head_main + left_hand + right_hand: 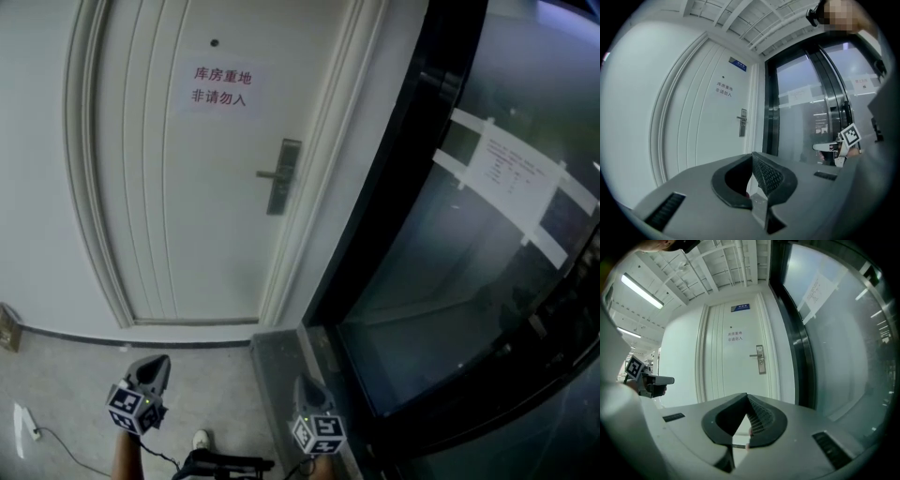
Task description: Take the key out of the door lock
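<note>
The white door (187, 187) stands shut ahead, with a metal lock plate and lever handle (281, 176) on its right side. The lock plate also shows small in the left gripper view (742, 123) and in the right gripper view (761, 359). No key can be made out at this distance. My left gripper (155, 364) and right gripper (306, 384) hang low over the floor, well short of the door. In their own views the left gripper (752, 155) and the right gripper (746, 396) both have their jaw tips together with nothing held.
A paper sign (222, 86) with red characters is stuck on the door. To the right runs a dark-framed glass wall (469, 234) with a taped notice (511, 173). A white cable (28, 427) lies on the floor at the left, and a shoe (201, 438) shows below.
</note>
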The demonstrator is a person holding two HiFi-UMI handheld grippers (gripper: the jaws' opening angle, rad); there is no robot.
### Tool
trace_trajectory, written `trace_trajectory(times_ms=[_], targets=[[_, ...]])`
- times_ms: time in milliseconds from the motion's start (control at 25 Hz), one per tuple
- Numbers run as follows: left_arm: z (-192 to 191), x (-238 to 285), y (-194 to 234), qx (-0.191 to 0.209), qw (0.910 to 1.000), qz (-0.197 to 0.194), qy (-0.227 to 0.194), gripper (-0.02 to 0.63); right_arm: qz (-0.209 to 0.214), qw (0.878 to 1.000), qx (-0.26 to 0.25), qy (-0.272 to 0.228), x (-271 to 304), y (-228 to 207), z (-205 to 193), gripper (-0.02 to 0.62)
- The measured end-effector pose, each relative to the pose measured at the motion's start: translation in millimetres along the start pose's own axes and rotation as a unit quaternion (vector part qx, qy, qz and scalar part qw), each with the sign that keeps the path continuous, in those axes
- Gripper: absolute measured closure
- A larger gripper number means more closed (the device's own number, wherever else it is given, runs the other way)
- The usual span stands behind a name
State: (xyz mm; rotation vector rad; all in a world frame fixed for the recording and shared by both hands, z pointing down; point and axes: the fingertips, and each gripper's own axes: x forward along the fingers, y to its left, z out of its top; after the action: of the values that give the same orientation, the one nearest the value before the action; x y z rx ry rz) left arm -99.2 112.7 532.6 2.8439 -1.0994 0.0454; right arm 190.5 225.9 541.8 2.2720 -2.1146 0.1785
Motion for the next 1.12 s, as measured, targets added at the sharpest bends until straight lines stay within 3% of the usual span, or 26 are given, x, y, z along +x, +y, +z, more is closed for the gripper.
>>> trace_trajectory(times_ms=[520,1120], targets=[[31,92,108,0.0,0.9998,-0.019,-0.006,0.601,-0.039,0.999,0.001,-0.006,116,12,29,0.583],[27,140,192,-0.006,0.9996,-0.026,-0.002,0.601,-0.061,0.998,-0.001,0.001,201,38,28,0.583]])
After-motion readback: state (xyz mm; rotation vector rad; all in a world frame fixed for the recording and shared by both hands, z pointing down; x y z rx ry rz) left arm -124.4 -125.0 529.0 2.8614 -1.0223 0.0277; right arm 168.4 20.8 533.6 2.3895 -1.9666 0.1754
